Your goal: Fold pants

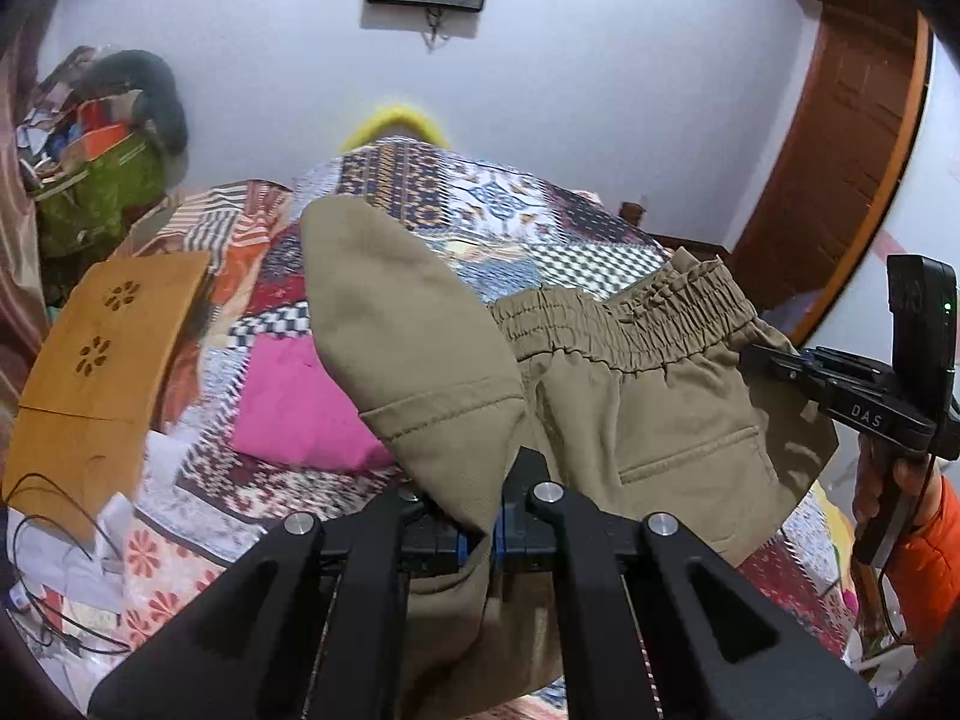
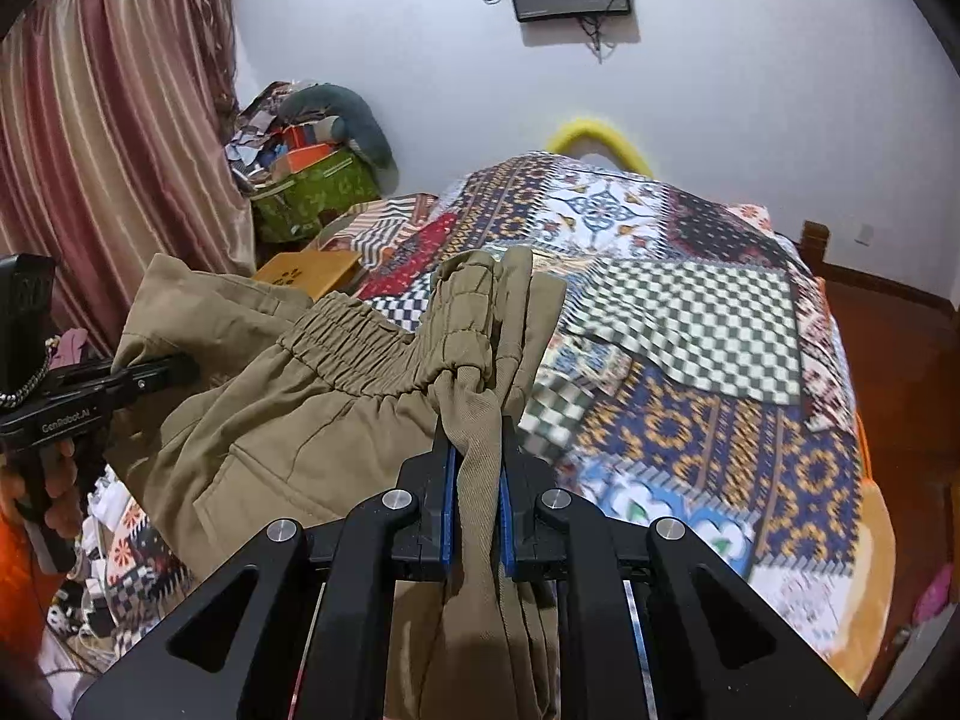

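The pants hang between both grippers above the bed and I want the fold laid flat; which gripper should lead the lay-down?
Probably the left gripper: it pinches a smooth hem of the pants. The right gripper clamps a bunched waistband end and suits anchoring.

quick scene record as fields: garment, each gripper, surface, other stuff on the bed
garment: khaki pants, held up over the bed
left gripper: shut on a pant-leg hem
right gripper: shut on bunched fabric by the elastic waistband
surface: patchwork quilt
other: pink cloth, wooden lap tray
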A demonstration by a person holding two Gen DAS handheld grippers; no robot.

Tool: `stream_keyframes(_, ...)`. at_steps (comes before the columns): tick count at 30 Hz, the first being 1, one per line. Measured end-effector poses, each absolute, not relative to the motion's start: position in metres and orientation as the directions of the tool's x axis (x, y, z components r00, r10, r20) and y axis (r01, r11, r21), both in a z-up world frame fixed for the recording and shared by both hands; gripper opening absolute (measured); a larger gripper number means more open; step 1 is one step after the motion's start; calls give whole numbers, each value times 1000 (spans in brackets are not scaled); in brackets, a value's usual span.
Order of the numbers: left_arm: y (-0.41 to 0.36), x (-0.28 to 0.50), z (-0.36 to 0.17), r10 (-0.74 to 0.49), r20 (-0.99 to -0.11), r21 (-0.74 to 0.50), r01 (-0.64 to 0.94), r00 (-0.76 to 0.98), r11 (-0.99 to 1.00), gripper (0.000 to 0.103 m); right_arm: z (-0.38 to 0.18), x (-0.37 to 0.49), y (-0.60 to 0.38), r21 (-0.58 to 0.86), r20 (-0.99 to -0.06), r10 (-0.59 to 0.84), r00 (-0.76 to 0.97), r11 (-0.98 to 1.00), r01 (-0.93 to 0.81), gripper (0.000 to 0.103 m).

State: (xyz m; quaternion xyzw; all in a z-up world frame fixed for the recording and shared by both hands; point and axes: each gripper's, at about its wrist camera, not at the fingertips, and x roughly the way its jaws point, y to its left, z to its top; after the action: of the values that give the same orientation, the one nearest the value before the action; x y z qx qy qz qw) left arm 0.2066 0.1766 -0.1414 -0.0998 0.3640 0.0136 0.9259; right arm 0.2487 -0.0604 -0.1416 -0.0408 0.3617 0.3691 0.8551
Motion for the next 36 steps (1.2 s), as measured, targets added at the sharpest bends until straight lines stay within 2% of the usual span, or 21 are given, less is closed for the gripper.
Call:
stream_keyframes(21,300,273,-162,20,-694,-178,-198,720,964,5,-152,301,54,208,-632,640,437,683,-700,10)
stream_keyframes(29,328,312,-201,15,-732,-177,-212,681,961,5,-174,327,79,213,-658,621,427,696,-686,10)
stream_keyframes(36,349,338,-268,-7,-819,-182,-249,573,951,6,-215,343,90,185,-735,555,390,717,-672,10)
